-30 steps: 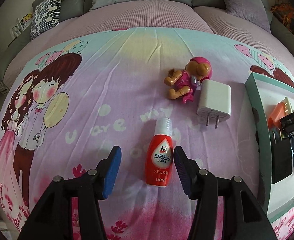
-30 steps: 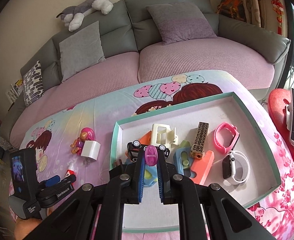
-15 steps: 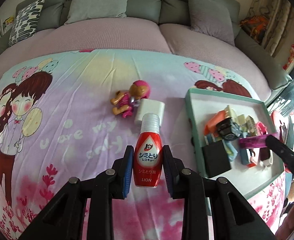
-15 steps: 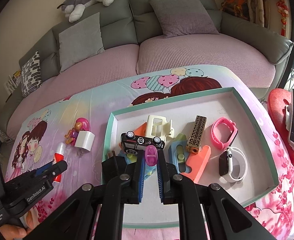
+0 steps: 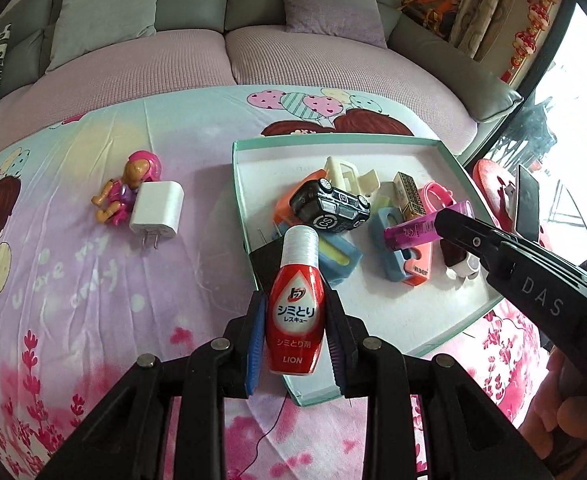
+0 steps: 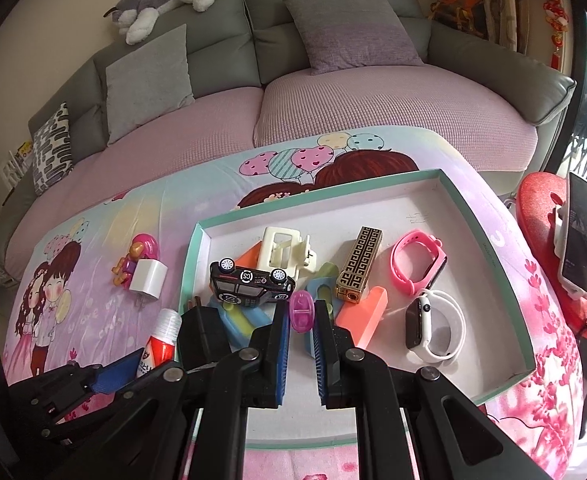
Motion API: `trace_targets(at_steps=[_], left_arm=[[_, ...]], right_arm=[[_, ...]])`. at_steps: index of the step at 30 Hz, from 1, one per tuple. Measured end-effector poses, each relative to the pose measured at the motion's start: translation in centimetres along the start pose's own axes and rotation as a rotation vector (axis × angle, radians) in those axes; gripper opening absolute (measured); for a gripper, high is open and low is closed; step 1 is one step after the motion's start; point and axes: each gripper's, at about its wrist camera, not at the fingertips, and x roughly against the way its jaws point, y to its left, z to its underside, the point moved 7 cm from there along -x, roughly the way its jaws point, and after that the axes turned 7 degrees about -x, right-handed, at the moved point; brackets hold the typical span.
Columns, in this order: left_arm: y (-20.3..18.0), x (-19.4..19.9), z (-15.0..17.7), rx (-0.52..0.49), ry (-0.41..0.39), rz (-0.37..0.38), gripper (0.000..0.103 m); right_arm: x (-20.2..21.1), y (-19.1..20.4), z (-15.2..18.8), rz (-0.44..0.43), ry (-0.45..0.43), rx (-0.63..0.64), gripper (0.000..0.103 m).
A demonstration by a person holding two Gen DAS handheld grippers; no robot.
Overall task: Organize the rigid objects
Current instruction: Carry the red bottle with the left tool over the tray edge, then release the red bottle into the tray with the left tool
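Glossy red plastic bottle; smooth printed cloth bedsheet with creases; matt card tray; shiny black toy car at its nine o'clock

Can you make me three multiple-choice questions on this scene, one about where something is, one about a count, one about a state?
1. Where does the white charger lie?
A. in the tray
B. on the printed sheet, against the pink toy figure
C. on the sofa

2. How many watches lie in the tray?
A. one
B. two
C. four

3. What is the left gripper doing?
A. standing open over nothing
B. clamped on the red bottle
C. clamped on the toy car

Answers:
1 B, it rests outside the tray beside the pink toy figure.
2 B, a pink watch and a white watch.
3 B, both pads press the red bottle.
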Motion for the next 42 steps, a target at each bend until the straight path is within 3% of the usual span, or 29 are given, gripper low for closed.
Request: trace_targets(at_steps=[19, 20, 23, 33, 42], left_arm=[[-0.5, -1.8, 0.7, -0.006, 0.076, 0.003, 0.030], [-0.5, -1.7, 0.7, -0.004, 0.073, 0.009, 0.030], [-0.3, -1.1, 0.5, 0.001, 0.061, 0.008, 0.042], [1.7, 2.1, -0.5, 0.066, -0.035, 0.011, 0.057], [7.0, 4.0, -0.2, 0.223, -0.097, -0.068, 0.068]], right_arm=[[-1.3, 0.1, 0.8, 0.024, 0.044, 0.026, 0.015], [-1.2, 0.0, 0.7, 0.033, 0.042, 0.026, 0.020], [-1.1, -0.2, 0.5, 0.050, 0.035, 0.023, 0.043], [-0.4, 0.9, 0.0, 0.028, -0.004, 0.037, 0.043], [-1.0, 2.7, 0.4, 0.003, 0.004, 0.066, 0.043]])
